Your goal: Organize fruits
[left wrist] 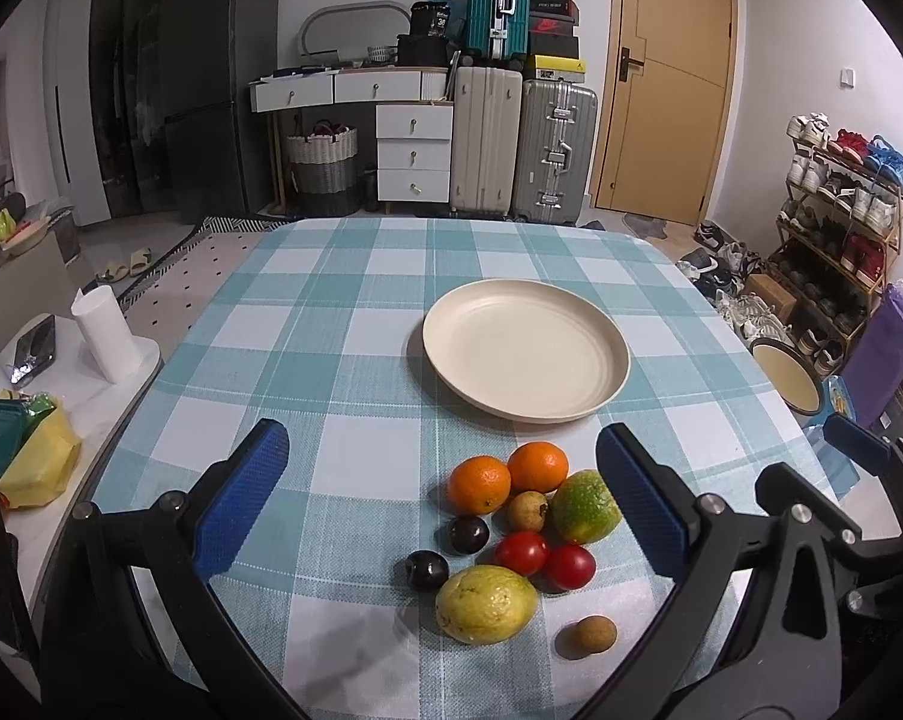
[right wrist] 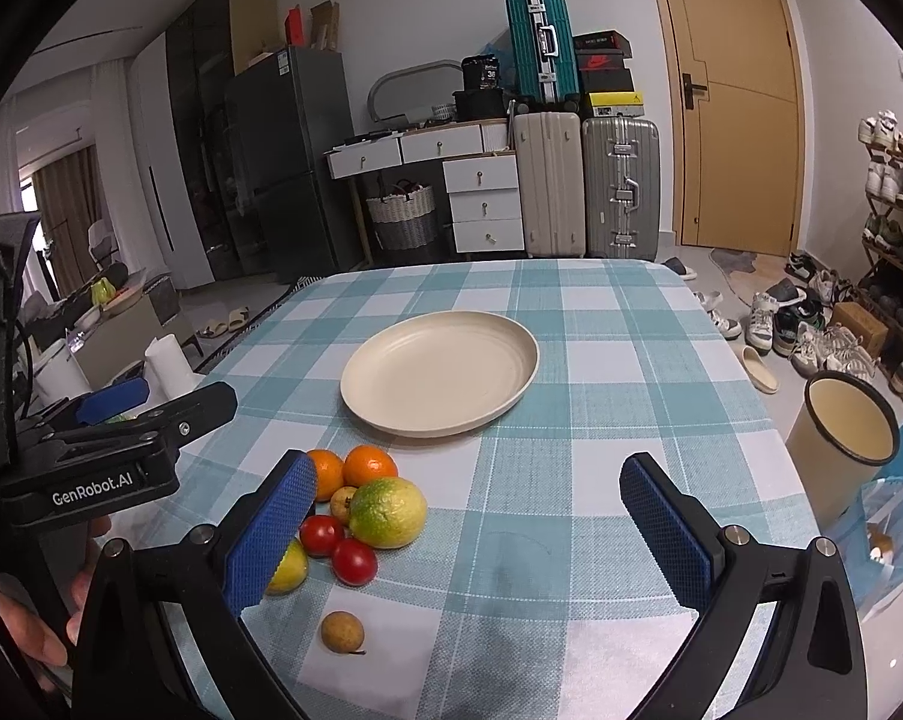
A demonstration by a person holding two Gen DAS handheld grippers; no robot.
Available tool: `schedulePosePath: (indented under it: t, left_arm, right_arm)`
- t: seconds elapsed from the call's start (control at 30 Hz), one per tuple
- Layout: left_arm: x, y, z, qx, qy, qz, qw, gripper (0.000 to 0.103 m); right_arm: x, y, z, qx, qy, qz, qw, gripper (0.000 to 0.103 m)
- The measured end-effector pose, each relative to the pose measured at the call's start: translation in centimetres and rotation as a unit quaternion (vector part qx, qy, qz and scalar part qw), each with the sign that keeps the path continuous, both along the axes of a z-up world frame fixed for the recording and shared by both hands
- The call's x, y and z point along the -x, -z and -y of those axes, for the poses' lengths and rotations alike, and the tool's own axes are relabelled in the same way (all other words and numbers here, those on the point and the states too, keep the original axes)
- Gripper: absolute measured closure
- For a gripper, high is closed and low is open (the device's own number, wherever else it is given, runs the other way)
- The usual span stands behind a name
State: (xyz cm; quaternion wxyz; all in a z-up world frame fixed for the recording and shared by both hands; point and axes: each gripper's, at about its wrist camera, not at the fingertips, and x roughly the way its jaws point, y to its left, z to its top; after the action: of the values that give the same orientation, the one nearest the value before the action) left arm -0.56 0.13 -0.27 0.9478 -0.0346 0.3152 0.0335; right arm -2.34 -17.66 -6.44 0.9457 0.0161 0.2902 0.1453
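Both jaws stand apart and empty. Your left gripper (left wrist: 445, 492) frames the fruit cluster (left wrist: 511, 534), lying near it before the bare plate (left wrist: 613, 381); your right gripper (right wrist: 469, 534) sits rightward of the cluster.

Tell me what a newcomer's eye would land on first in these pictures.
First the cluster of bright fruit near the front of the checked tablecloth, with two oranges at its far side. Just beyond it sits an empty cream plate. The blue-padded fingers of the left gripper frame the scene, spread wide apart.
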Motion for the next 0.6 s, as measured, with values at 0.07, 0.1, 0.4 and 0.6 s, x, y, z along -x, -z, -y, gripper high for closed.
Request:
schedulePosePath:
  t: [0.07, 0.1, 0.4, 0.6]
  left_arm:
    - [-0.05, 0.11, -0.04, 0.001, -0.001, -0.002, 1.0000, 0.001]
    - [-0.06, 0.15, -0.04, 0.001, 0.000, -0.001, 1.0000, 0.001]
    - [-0.20, 0.73, -0.47, 0.004, -0.009, -0.007, 0.9999, 0.001]
    - [-0.29, 0.99, -0.63, 0.006, -0.009, -0.009, 0.9999, 0.001]
  right_arm:
    - [0.01, -0.02, 0.05, -0.002, 0.000, 0.000, 1.000, 0.000]
    - [0.03, -0.04, 0.07, -0.002, -0.001, 0.000, 1.000, 0.000]
    - [0.03, 0.10, 0.30, -0.013, 0.000, -0.004, 1.000, 0.000]
    - [-0.06, 0.15, 0.38, -0.015, -0.001, -0.005, 1.000, 0.000]
